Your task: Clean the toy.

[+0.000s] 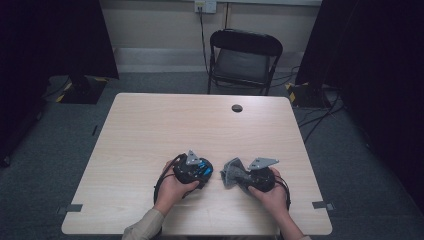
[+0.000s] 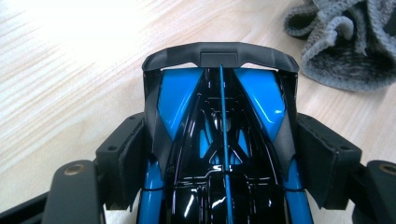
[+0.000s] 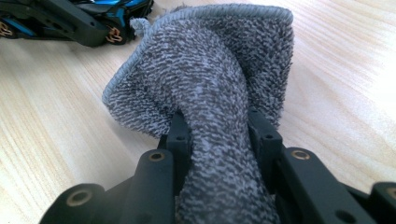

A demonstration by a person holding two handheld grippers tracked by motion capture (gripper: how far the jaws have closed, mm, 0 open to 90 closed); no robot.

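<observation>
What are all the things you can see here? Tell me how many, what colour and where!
toy car: one, blue and black, between the left gripper's jaws near the table's front
cloth: one, grey, bunched in the right gripper's jaws, just right of the car
table: one, light wood, centre of the room
cable hole: one, dark, near the table's far edge
folding chair: one, black, behind the table
wall socket: one, pale, on the back wall
left gripper: one, black, pads at the car's sides
right gripper: one, black, shut on the cloth
hands: two, at the table's near edge
</observation>
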